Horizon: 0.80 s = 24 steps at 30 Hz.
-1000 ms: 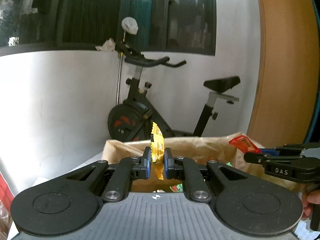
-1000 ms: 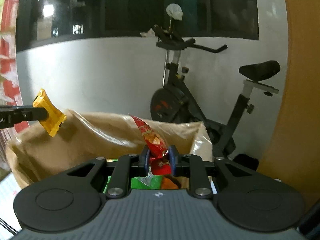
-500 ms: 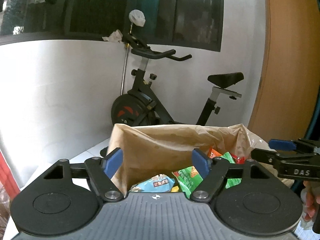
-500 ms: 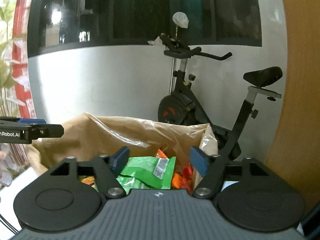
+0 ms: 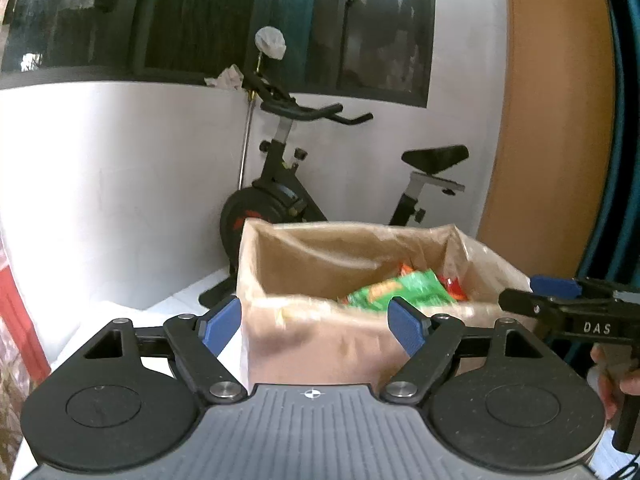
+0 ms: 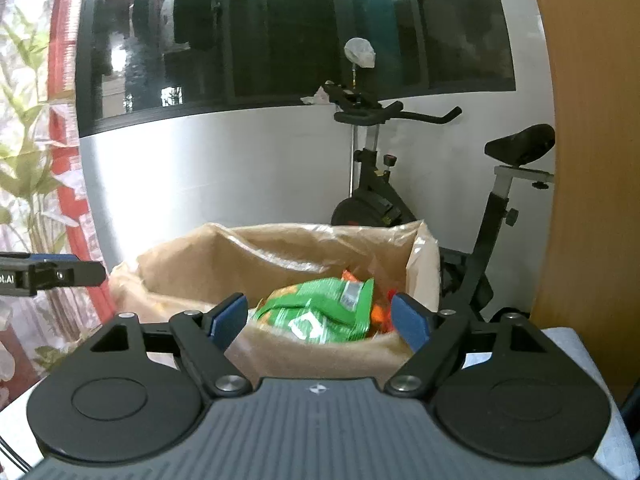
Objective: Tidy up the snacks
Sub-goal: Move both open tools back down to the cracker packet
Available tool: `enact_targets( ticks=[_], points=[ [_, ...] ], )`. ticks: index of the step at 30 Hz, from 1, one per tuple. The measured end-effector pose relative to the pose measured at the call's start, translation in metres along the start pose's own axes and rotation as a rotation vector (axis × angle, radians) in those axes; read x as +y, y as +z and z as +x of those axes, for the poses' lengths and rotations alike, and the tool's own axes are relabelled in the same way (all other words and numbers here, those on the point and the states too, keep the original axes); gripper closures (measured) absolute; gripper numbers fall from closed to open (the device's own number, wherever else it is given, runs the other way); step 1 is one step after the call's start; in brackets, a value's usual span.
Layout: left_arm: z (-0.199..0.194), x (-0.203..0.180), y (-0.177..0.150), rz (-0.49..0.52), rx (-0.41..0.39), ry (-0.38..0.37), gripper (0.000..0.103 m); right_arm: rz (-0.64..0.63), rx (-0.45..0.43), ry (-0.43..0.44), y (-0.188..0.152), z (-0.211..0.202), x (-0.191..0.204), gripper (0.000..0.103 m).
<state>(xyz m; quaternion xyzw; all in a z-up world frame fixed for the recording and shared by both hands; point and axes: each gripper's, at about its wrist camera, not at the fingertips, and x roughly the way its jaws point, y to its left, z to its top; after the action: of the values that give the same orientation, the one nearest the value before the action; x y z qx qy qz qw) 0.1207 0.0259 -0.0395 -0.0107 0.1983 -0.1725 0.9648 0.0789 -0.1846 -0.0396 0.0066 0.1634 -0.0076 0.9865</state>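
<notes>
A brown paper bag [image 5: 320, 336] stands open on the white table and holds several snack packets, with a green packet [image 5: 400, 288] on top. It also shows in the right wrist view [image 6: 312, 356], with the green packet [image 6: 320, 312] and orange and red ones beside it. My left gripper [image 5: 314, 322] is open and empty, just short of the bag's near side. My right gripper [image 6: 320, 318] is open and empty above the bag's near rim. The right gripper's tip [image 5: 560, 304] shows at the right of the left wrist view.
An exercise bike [image 5: 292, 196] stands behind the table against the white wall. A wooden panel [image 5: 552, 120] is at the right. The white table top [image 5: 132, 312] shows left of the bag. A red and floral curtain [image 6: 36, 200] hangs at the far left.
Both grippers have let go: the yellow packet from the left and the red packet from the right dropped into the bag. Both jaws are wide open now and have drawn back a little.
</notes>
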Motion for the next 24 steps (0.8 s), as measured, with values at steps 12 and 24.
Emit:
enact_targets(
  ticks=[12, 24],
  points=[
    [-0.004, 0.006, -0.056, -0.053, 0.104, -0.01, 0.021, -0.021, -0.008, 0.013, -0.036, -0.02, 0.017, 0.021],
    [0.004, 0.014, -0.116, -0.089, 0.264, -0.004, 0.022, -0.007, 0.192, 0.073, -0.113, -0.013, 0.036, 0.021]
  ],
)
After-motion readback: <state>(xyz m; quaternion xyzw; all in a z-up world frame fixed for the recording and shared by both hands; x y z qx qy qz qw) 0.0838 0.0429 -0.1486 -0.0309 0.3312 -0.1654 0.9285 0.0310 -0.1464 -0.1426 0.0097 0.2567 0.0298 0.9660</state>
